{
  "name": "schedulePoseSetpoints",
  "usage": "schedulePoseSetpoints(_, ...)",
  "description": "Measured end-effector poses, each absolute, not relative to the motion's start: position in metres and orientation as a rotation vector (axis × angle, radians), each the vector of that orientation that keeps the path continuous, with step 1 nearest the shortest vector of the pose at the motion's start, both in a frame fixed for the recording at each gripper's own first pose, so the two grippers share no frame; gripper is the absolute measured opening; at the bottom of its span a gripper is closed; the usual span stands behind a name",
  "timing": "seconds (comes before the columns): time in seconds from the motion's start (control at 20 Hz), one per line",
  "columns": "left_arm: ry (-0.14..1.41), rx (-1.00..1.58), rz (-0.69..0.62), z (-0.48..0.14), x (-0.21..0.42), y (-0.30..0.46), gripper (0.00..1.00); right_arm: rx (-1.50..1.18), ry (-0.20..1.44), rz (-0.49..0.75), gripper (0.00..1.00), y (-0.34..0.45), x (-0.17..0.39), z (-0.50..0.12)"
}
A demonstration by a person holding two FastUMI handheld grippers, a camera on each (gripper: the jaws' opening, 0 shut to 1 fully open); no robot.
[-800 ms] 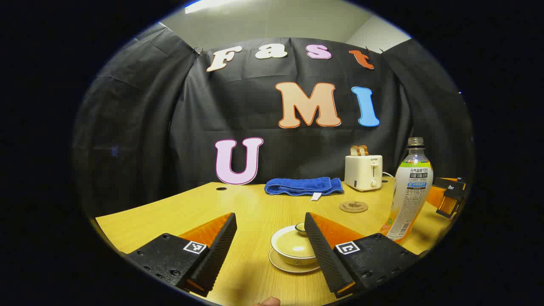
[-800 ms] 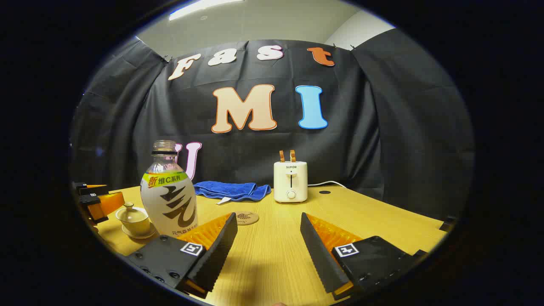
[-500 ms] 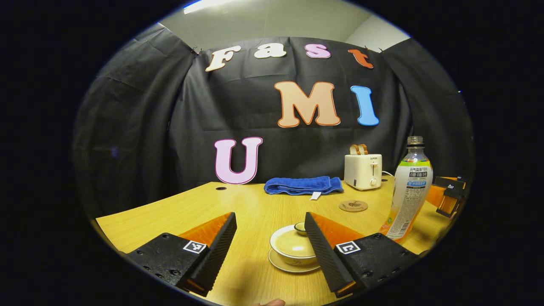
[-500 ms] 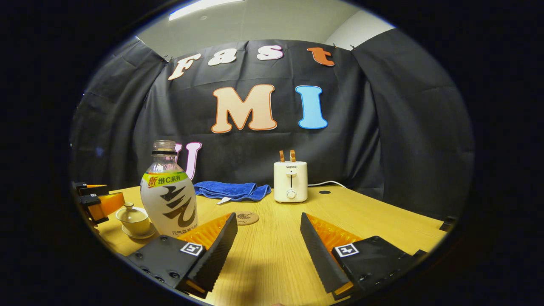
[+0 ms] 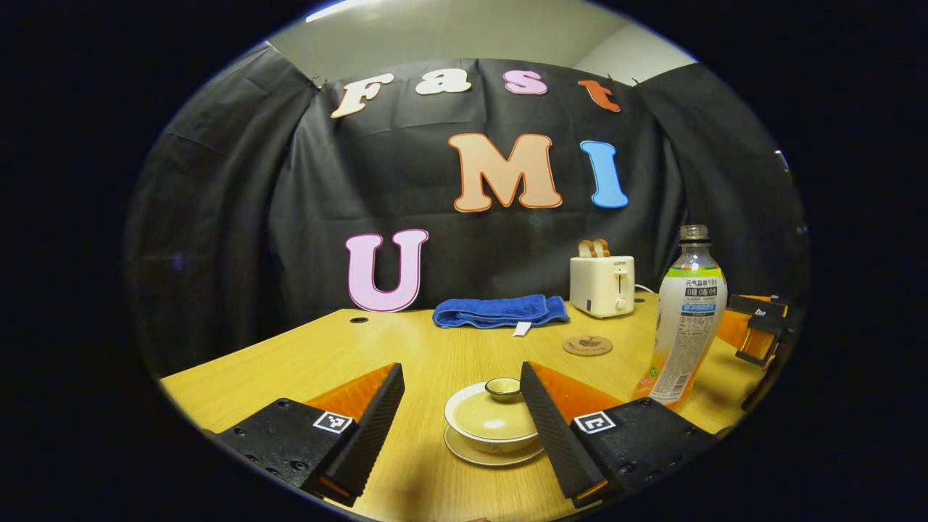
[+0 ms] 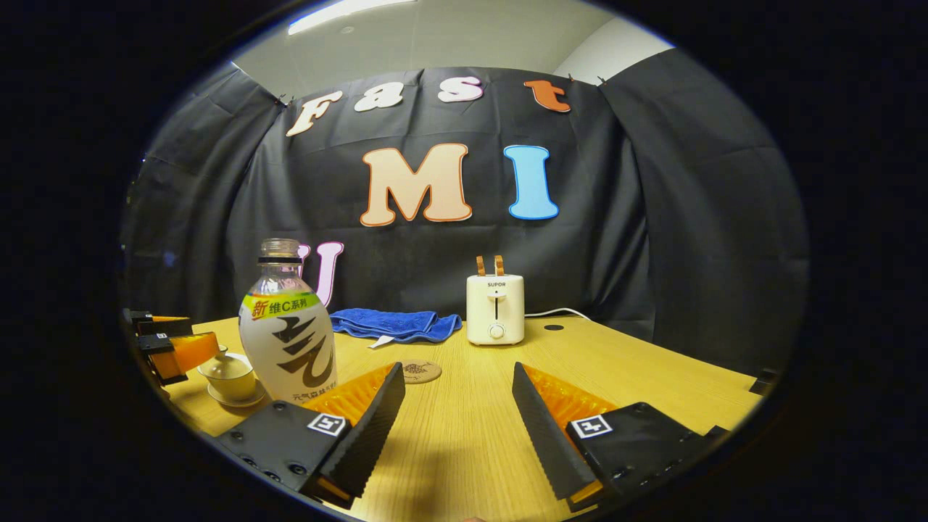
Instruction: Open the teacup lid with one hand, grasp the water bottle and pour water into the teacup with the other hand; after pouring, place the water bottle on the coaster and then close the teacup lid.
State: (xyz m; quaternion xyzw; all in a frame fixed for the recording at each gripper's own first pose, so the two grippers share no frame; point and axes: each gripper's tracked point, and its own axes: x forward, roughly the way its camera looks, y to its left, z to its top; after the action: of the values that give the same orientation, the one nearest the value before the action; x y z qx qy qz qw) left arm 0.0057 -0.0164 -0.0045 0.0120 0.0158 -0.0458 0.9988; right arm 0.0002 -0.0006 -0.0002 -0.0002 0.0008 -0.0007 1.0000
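While lidded, teacup (image 5: 493,420) sits between left hand-held gripper (image 5: 462,378) fingers | untouched

The yellow wooden tabletop (image 5: 406,348) holds a folded blue towel (image 5: 500,310), a cream toaster (image 5: 602,285), a round brown coaster (image 5: 587,345), a clear plastic water bottle (image 5: 686,319) standing upright, and a pale lidded teacup (image 5: 491,420) on its saucer (image 5: 493,457).

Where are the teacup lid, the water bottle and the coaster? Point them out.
teacup lid (image 5: 495,415), left gripper view, on its domed top below the knob.
water bottle (image 6: 287,341), right gripper view, on its label.
coaster (image 5: 587,345), left gripper view, on its centre.
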Motion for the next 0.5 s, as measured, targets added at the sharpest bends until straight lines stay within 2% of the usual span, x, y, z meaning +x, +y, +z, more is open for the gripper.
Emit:
schedulePoseSetpoints(0.05,0.029,0.019,-0.098,-0.0022,0.0061,-0.0179,0.94,-0.001,0.001,-0.001,1.0,-0.0007,0.0003,0.0002)
schedulePoseSetpoints(0.1,0.025,0.017,-0.097,-0.0028,0.0055,-0.0177,0.94,0.0,0.0,-0.002,0.96,-0.0004,0.0,-0.0001)
schedulePoseSetpoints(0.4,-0.006,-0.004,-0.074,0.0007,0.0041,-0.0134,0.94,-0.001,0.001,0.001,0.96,-0.0003,-0.0001,-0.0002)
schedulePoseSetpoints(0.45,0.002,0.001,-0.08,-0.0004,0.0047,-0.0154,0.94,-0.001,0.001,0.0,0.92,0.0001,0.0004,-0.0003)
schedulePoseSetpoints(0.5,0.014,0.008,-0.087,-0.0038,0.0056,-0.0178,0.94,-0.001,0.001,0.0,1.0,0.0002,-0.0001,-0.0004)
